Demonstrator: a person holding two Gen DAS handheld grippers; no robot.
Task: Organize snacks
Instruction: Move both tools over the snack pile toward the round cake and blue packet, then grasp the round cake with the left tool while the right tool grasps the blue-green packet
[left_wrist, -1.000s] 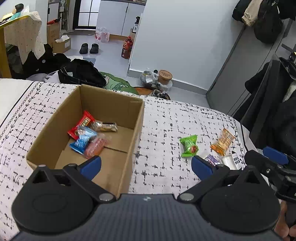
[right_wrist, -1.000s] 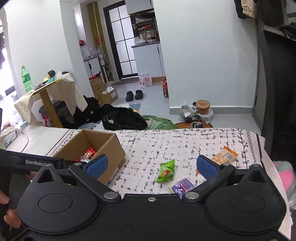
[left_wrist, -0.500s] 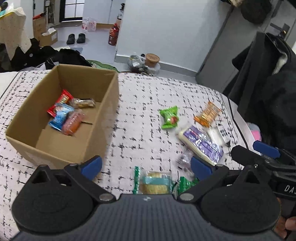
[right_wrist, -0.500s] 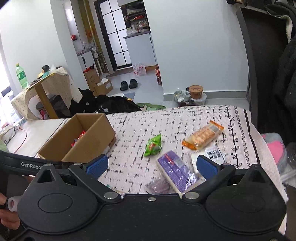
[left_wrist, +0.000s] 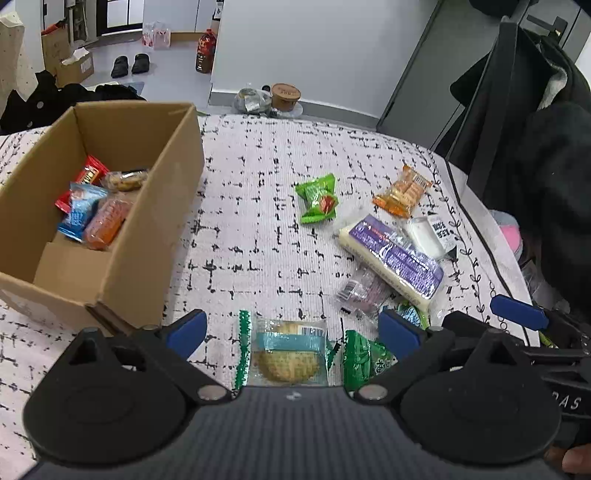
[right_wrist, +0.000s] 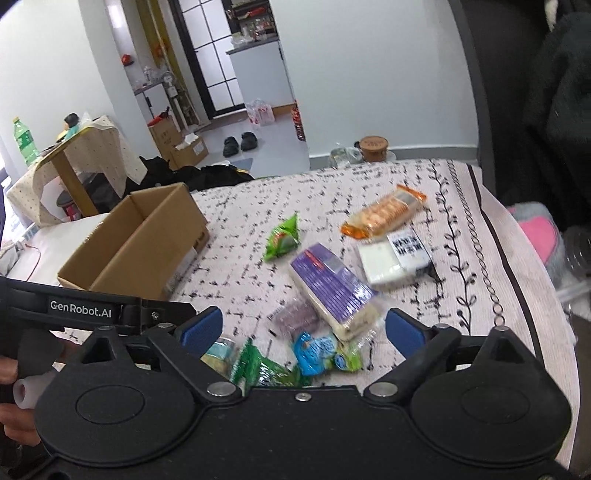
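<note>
An open cardboard box (left_wrist: 147, 229) (right_wrist: 136, 243) at the left holds several wrapped snacks (left_wrist: 92, 206). My left gripper (left_wrist: 291, 334) is open, low over a clear-wrapped round cookie (left_wrist: 288, 354) lying between its fingers, untouched. A green packet (left_wrist: 365, 360) lies beside the cookie. My right gripper (right_wrist: 304, 328) has its jaws closing, still wide, over a blue-green packet (right_wrist: 317, 350) and a green packet (right_wrist: 258, 369); the pads touch nothing. Farther out lie a purple pack (left_wrist: 391, 254) (right_wrist: 332, 288), a small green packet (left_wrist: 317, 199), an orange cracker pack (left_wrist: 402, 190) and a white packet (left_wrist: 428, 232).
The patterned cloth (left_wrist: 258, 221) ends at the right near a dark coat (left_wrist: 535, 166) on a chair. A small purple clear-wrapped snack (left_wrist: 364, 291) lies near the purple pack. The right gripper's blue fingertip (left_wrist: 517, 317) shows in the left wrist view. A hand (right_wrist: 14, 369) grips the left tool.
Both grippers have come down and tipped toward the cloth. The near snacks have come into view, and the cookie now lies between the left fingers. The right fingers stand slightly closer together.
</note>
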